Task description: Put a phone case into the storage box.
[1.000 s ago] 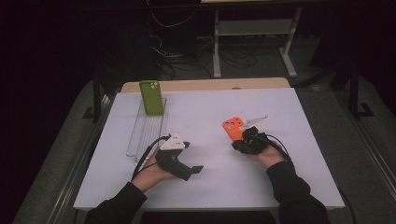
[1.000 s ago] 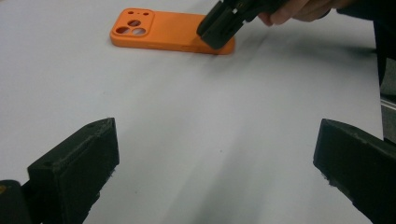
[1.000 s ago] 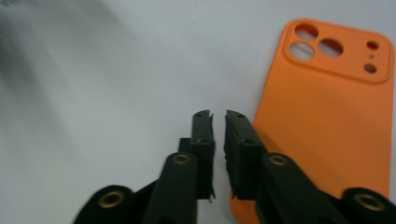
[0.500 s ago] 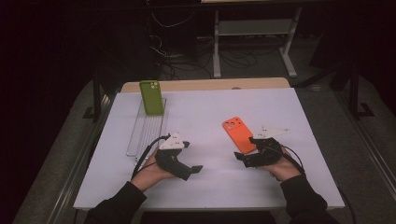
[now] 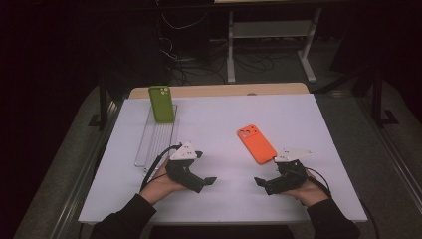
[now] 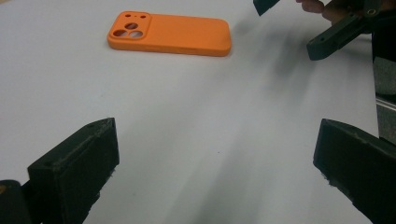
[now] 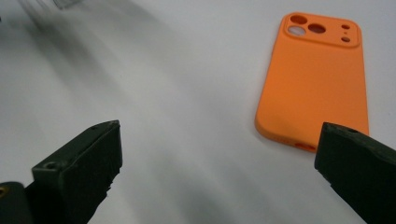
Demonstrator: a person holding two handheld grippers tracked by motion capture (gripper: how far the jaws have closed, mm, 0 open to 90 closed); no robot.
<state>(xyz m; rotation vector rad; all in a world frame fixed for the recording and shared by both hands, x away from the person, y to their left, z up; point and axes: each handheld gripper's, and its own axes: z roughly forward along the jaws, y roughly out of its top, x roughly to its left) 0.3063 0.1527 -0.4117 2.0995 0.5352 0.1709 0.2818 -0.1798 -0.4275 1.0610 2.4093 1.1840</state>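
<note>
An orange phone case (image 5: 256, 143) lies flat on the white table (image 5: 308, 114), camera holes up and toward the far side. It also lies ahead of the jaws in the left gripper view (image 6: 170, 32) and the right gripper view (image 7: 315, 79). My right gripper (image 5: 266, 174) (image 7: 219, 133) sits just near of the case; its jaws have just been opening, stand wide and hold nothing. My left gripper (image 5: 204, 168) (image 6: 217, 135) rests at the near left, open and empty. A green phone case (image 5: 161, 103) stands upright at the far end of a clear rack (image 5: 152, 144).
The right gripper (image 6: 299, 23) appears at the top right of the left gripper view, beyond the orange case. Bare white tabletop spans between the two hands. A wooden board edge (image 5: 224, 90) runs along the far side; dark floor and cables lie beyond.
The right gripper held the orange case a second ago; it let go, the case now lies flat, and the hand has drawn back toward the near right. The left hand stayed still.
</note>
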